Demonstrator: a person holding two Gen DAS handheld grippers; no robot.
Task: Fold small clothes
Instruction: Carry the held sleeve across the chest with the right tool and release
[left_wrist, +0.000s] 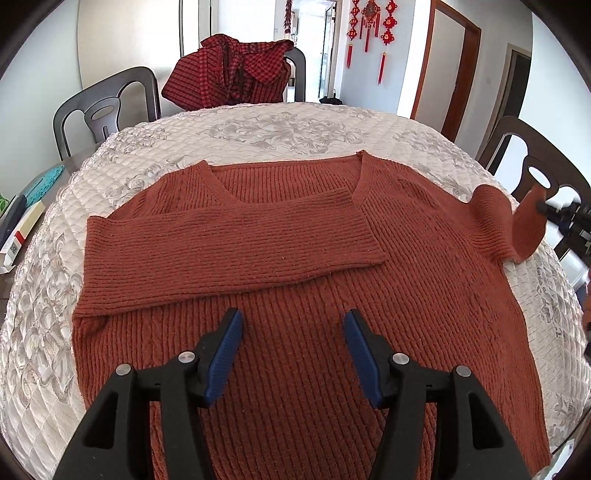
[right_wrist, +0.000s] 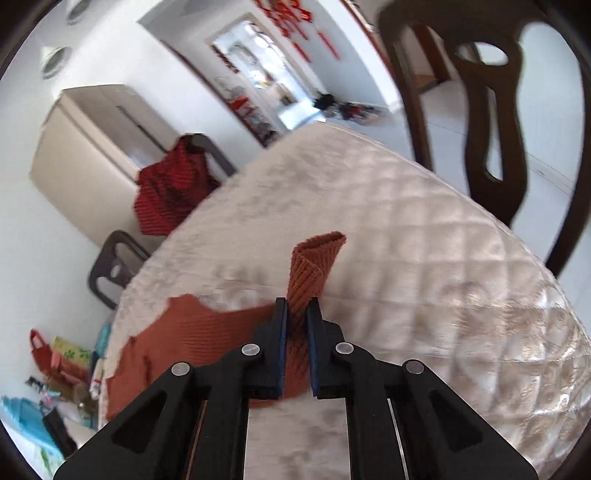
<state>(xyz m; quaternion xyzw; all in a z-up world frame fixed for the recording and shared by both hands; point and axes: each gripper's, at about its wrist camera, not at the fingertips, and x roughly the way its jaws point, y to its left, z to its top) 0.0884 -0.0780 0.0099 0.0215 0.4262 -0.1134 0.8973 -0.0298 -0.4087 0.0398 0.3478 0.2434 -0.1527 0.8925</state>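
The left claw (left_wrist: 293, 332) hovers over the lower middle of the sweater (left_wrist: 332, 295) with its blue pads (left_wrist: 229, 354) well apart, and nothing is between them. It points down at the knit and does not press on it.

The right claw (right_wrist: 297, 317) is closed on the cuff of the right sleeve (right_wrist: 314, 266). The cuff is pinched between the two blue pads and stands up folded above them. In the left wrist view the same sleeve (left_wrist: 495, 221) is lifted at the right edge of the desk (left_wrist: 280, 125), and the right claw (left_wrist: 545, 208) is seen there holding its end, partly cut by the picture border.

The sweater is rust-coloured, with ribbed knit and a V neck. It lies flat on the quilted cream cover of the round desk, with the neck on the far side. The left sleeve (left_wrist: 229, 251) is already folded across the chest, and its cuff lies near the middle of the body.

Around the desk stand dark wooden chairs. On the back of the far chair (left_wrist: 295, 70) hangs a red checked garment (left_wrist: 229, 70). Red knot ornaments (left_wrist: 369, 33) hang on the far wall. At the left edge of the desk, some boxes (left_wrist: 22, 221) are beside the cover.
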